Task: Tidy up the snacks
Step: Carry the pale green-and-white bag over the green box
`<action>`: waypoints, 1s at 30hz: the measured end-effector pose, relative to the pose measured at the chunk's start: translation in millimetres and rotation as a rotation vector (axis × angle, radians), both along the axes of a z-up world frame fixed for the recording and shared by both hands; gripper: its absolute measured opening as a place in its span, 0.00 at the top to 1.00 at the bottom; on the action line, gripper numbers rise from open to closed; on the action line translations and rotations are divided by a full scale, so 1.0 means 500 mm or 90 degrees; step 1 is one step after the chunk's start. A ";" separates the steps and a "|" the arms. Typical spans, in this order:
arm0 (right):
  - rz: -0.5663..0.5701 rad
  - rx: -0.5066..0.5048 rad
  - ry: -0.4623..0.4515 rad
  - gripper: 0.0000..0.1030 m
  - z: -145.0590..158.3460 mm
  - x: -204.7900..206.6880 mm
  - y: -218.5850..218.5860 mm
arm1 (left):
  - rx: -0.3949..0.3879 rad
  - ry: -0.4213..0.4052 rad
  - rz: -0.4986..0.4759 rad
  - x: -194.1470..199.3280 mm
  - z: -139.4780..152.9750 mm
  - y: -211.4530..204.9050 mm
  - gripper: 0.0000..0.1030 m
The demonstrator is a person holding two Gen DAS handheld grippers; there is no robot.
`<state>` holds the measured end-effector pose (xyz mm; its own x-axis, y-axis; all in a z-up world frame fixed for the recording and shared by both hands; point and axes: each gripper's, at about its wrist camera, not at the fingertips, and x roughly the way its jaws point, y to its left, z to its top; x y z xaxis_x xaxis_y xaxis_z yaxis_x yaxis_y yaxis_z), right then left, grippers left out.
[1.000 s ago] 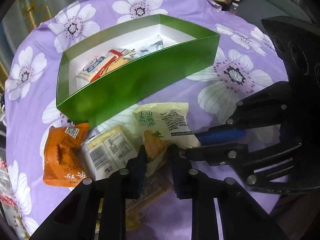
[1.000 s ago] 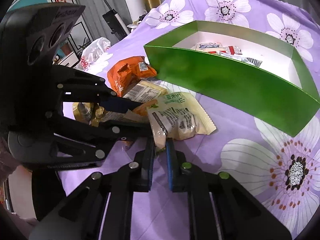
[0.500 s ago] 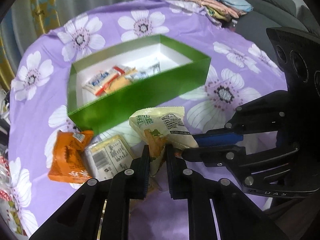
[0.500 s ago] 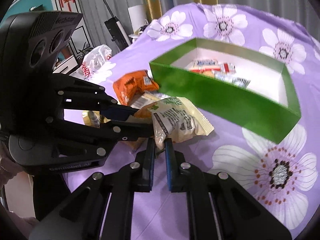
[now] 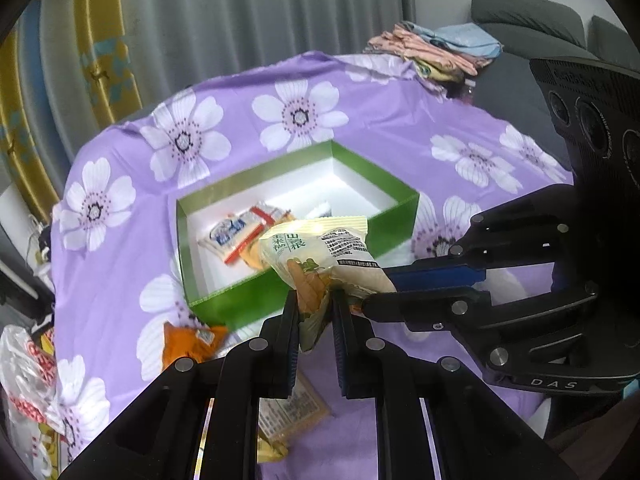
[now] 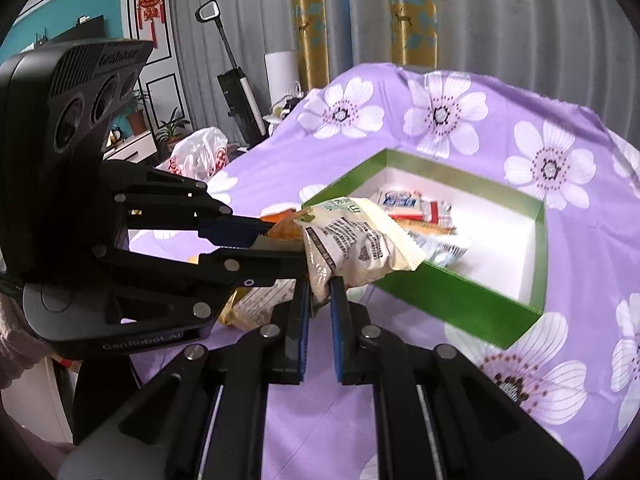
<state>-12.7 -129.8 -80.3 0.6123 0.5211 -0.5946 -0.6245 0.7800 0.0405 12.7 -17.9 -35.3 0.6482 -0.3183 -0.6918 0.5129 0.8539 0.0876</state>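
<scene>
Between two grippers: one snack packet [image 5: 320,258].

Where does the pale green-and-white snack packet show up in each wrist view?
Left wrist: pale snack packet at centre, pinched by the left gripper, overlapping the near wall of the green box.
Right wrist: the packet sits centre, just left of the box, above the right gripper.
Shared landmark: the green box on the purple flowered cloth.
</scene>
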 end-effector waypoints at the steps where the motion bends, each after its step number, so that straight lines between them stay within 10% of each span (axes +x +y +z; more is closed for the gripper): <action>1: -0.001 -0.001 -0.005 0.90 0.004 0.002 0.001 | 0.000 -0.005 0.000 0.003 0.006 -0.002 0.86; 30: -0.030 0.005 -0.050 0.89 0.040 0.136 -0.020 | -0.017 -0.027 0.024 0.148 0.042 -0.032 0.86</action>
<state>55.3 -139.9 -60.3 0.6812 0.4945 -0.5398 -0.5882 0.8087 -0.0014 86.8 -34.0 -14.2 0.6889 -0.3103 -0.6550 0.4760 0.8752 0.0860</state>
